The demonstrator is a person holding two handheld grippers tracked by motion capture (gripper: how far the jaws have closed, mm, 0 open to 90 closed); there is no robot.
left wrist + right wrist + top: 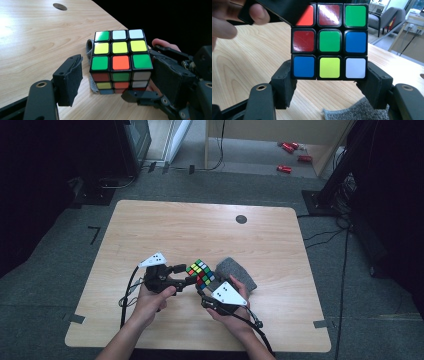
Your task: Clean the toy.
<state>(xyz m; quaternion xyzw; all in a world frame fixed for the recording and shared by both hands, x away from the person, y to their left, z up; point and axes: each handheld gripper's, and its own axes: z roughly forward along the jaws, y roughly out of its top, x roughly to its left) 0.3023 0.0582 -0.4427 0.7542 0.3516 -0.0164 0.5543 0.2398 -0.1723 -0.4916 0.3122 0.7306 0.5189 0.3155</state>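
high: overhead, facing forward-down, far | gripper views: close, level | shared: cube (201,272)

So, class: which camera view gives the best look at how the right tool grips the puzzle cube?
The right gripper view: the right tool clamps the puzzle cube at its bottom row, both pads pressing its sides. The left gripper view shows the cube from the far side. The high view shows it small between both hands.

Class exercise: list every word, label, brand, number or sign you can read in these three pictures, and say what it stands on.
None can be read.
Cube: plain coloured stickers, no letters or logo.
Grey plate on the right tongs: small dark dots, no writing.
Grey plate on the left tongs: the same dots.
Table: bare wood grain, one dark round hole.
Red things on the floor: too small to tell.
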